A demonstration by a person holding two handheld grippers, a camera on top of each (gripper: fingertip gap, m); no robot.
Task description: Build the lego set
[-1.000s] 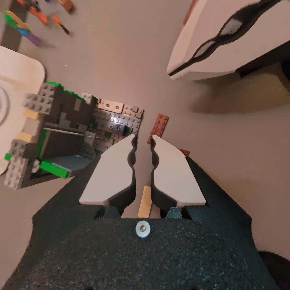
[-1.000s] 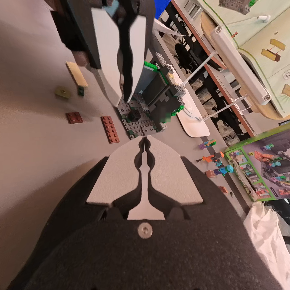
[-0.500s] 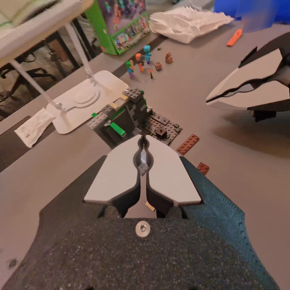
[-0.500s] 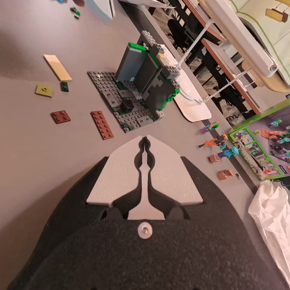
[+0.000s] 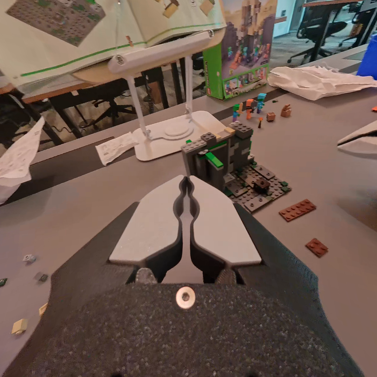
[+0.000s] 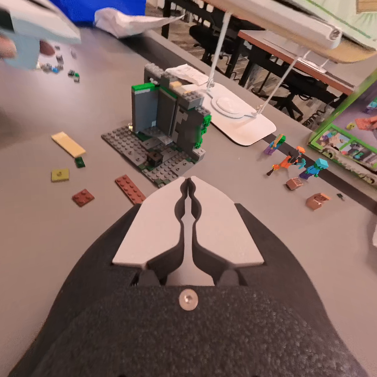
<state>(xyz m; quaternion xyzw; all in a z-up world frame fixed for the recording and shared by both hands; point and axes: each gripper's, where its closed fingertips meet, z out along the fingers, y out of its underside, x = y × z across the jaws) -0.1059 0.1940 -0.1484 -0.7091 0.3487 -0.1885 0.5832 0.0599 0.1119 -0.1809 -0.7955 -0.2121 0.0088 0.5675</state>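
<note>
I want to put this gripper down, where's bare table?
Bare table lies between the lego build and the minifigures. More lies left of the left gripper, toward the crumpled paper. Crowded: loose plates around the long brown plate.

My left gripper point(image 5: 187, 179) pulled up and back from the build point(image 5: 228, 161), tips now pinched together, the small grey piece gone from between them. Right gripper point(image 6: 188, 180) backed off too, lower over the counter point(image 6: 40, 224).

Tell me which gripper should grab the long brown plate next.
Probably right. The right gripper, shut and empty, has the long brown plate just beside its fingers; the left gripper sits farther from it, behind the build.
</note>
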